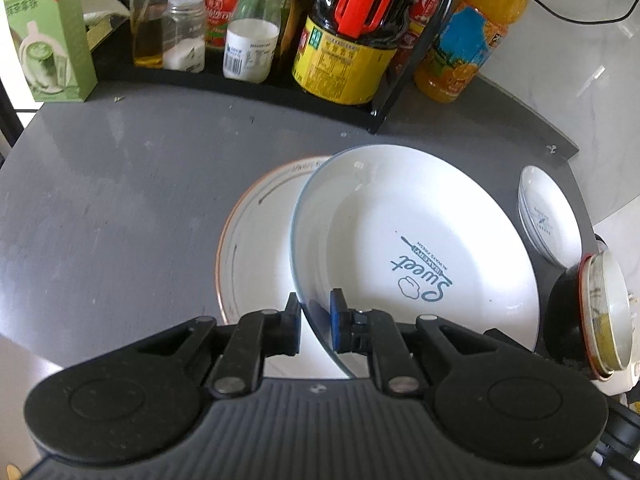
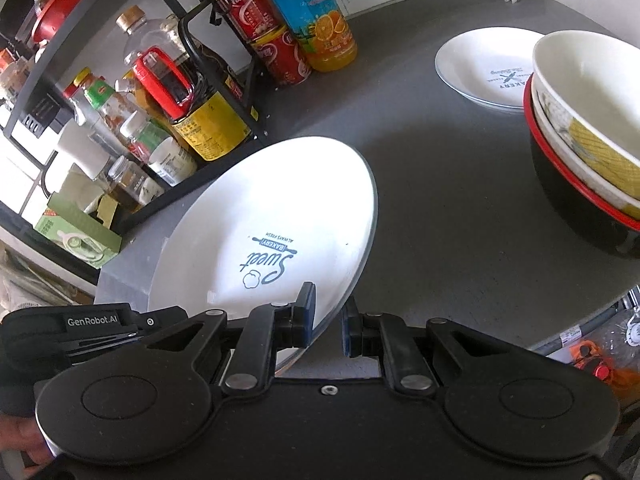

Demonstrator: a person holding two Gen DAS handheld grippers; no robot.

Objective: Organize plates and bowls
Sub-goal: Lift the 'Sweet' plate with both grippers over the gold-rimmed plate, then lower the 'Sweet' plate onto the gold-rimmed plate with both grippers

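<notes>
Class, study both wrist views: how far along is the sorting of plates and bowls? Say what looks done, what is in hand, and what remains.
Looks done: the bowls sit nested in one stack. In hand: the left gripper and the right gripper each straddle the rim of the tilted "Sweet" plate, held above the orange-rimmed plate. Left: lowering it onto that plate, and probably adding the small plate, which sits apart.

Glossy, seemingly ceramic plate (image 1: pixel 416 240); matt grey table (image 1: pixel 120 200); matt black plastic gripper (image 1: pixel 315 326).

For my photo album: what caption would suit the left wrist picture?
Left gripper grips the rim of a white "Sweet Bakery" plate, tilted over an orange-rimmed plate on the grey table.
</notes>
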